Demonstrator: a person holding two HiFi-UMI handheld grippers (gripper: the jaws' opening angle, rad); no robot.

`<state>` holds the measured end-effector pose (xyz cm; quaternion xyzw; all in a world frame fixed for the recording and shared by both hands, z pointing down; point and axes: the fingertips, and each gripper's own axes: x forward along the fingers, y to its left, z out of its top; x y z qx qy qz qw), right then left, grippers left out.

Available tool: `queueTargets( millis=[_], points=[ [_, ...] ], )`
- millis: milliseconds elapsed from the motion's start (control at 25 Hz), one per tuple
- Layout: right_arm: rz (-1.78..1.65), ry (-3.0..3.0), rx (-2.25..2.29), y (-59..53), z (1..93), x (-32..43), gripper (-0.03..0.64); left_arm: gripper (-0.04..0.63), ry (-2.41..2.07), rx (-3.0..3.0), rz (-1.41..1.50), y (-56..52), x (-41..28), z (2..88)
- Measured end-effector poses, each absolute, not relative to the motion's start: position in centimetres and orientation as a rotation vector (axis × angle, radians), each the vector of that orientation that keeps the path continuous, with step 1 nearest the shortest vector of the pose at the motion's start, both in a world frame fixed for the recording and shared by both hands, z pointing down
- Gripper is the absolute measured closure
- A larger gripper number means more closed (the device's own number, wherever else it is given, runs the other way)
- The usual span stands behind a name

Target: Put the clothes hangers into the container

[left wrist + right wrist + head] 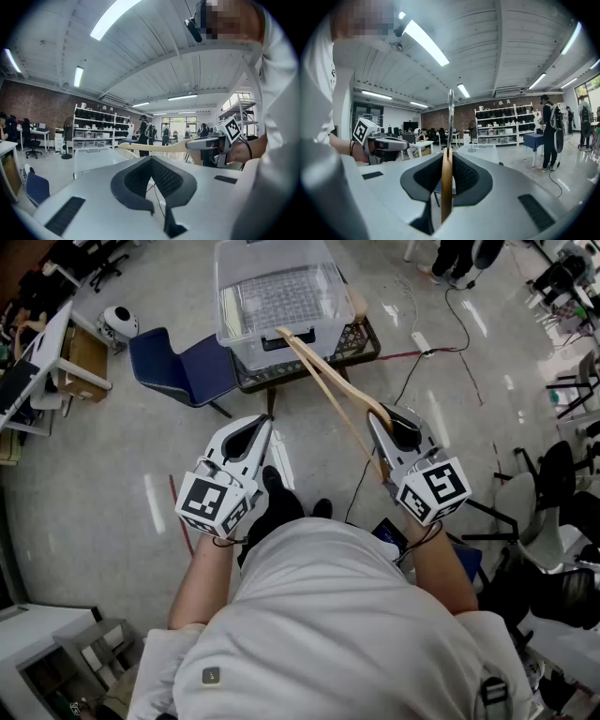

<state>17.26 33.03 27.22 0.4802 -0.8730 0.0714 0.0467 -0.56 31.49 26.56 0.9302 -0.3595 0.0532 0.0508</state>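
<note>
A clear plastic container [236, 298] stands on a black crate at the top middle of the head view. My right gripper [380, 418] is shut on a wooden clothes hanger [323, 371], whose far end reaches over the container's front rim. In the right gripper view the hanger [446, 187] stands edge-on between the pads, with its metal hook [450, 110] pointing up. My left gripper [265, 420] hovers to the left of the hanger, shut, with nothing in it. The left gripper view shows those jaws [152, 161] meeting, and the hanger [154, 146] beyond them.
A blue chair [183, 367] stands left of the crate. A desk with a cardboard box [80, 357] is at the far left. Cables and a power strip [420, 341] lie on the floor to the right. Black chairs [553, 474] stand at the right. People stand by distant shelves.
</note>
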Motion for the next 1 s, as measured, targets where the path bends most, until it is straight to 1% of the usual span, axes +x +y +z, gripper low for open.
queueTargets(
  millis=[640, 1000],
  points=[
    [0.303, -2.657, 1.455, 25.8, 29.0, 12.9, 0.552, 0.578, -1.069, 2.806, 0.158, 24.4, -4.8, 28.6],
    [0.322, -2.617, 1.483, 16.9, 29.1, 6.7, 0.552, 0.578, -1.011, 2.814, 0.154, 15.6, -11.1, 29.2]
  ],
)
